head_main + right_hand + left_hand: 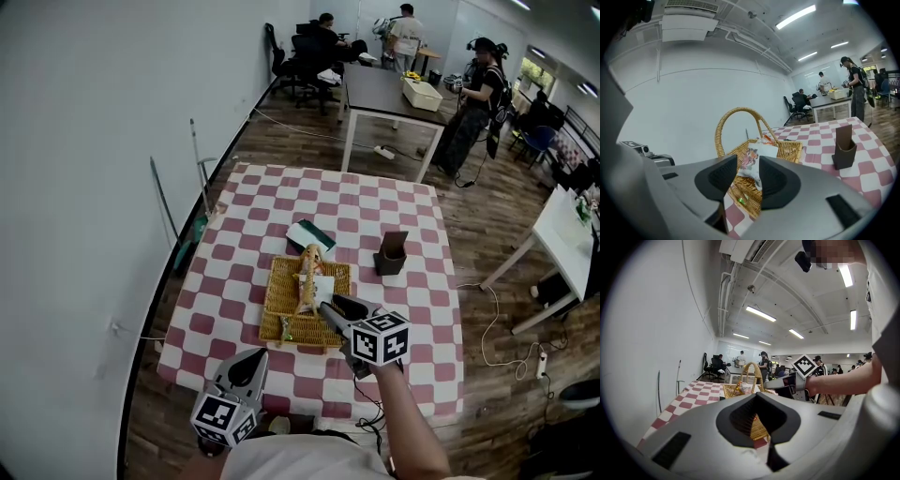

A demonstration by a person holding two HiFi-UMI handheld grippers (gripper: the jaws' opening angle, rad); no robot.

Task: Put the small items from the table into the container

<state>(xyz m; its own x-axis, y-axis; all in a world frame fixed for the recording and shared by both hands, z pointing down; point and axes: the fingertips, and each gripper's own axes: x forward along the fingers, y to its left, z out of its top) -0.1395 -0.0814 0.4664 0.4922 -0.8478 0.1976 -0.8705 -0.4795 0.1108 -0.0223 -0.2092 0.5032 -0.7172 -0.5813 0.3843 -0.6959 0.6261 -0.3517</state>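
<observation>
Left tongs (260, 355) sit clenched and empty by the near edge of the table (412, 202). The basket (281, 309) is dead centre. The right tongs (328, 301) hang over it, spread, with a white packet (751, 161) between them that looks let go, down in the basket. A green-white pack (311, 234) lies just beyond, slanted, and the right hand's closer. No print I can read.

Handled wicker basket (275, 302) with white printed packet (322, 287) inside
</observation>
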